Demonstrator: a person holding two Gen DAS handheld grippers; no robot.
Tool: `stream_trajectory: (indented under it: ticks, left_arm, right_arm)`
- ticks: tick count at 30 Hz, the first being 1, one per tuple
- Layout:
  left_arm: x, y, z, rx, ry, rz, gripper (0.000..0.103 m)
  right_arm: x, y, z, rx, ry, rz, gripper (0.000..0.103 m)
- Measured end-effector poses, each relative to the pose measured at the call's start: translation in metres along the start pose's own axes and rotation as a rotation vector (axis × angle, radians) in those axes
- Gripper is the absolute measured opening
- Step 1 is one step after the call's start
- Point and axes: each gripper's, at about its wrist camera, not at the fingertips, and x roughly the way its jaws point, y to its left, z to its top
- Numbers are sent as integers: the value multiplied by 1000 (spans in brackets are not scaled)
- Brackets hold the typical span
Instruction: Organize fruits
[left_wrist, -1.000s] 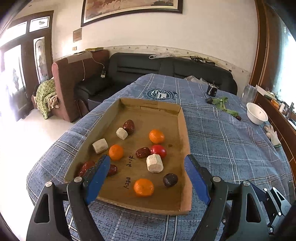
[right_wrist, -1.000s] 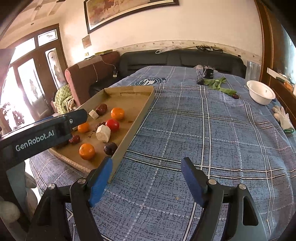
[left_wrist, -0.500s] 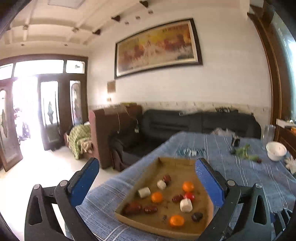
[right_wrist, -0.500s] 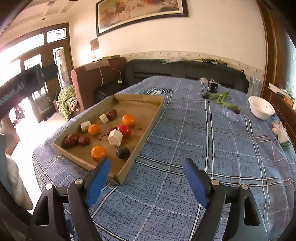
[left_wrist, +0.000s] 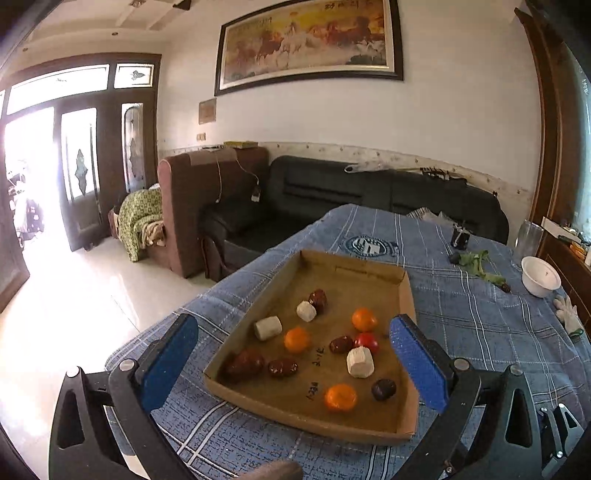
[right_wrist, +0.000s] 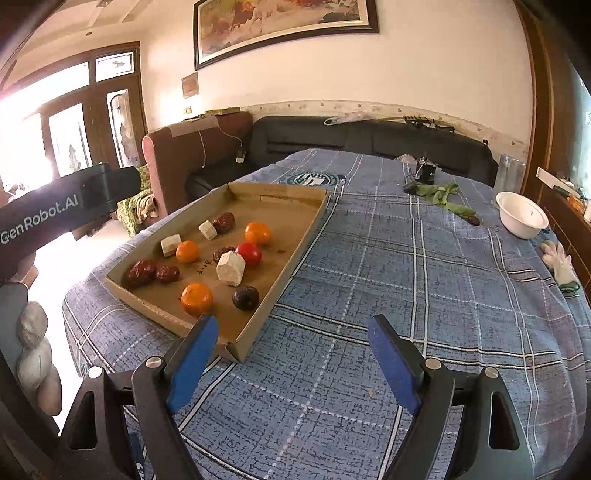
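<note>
Your blue plaid tablecloth carries the cardboard tray of fruits: oranges, dates, one tomato. Left gripper just widened, jaws apart, empty; right gripper likewise.

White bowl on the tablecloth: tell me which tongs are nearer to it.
Right. The right tongs hover over bare blue cloth, with the white bowl farther along on their right. The left tongs sit across the cardboard tray from it.
</note>
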Motion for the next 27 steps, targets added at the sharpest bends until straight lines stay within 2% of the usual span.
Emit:
stream_trajectory:
  ticks: [15,27]
  left_arm:
    - [27,9,-11,-28,116,-35,103]
    - [46,22,-19,-87,190,-50,103]
  right_arm:
    - [15,15,-6,-62,37,4,91]
    - [23,26,-4,-105,63,20,92]
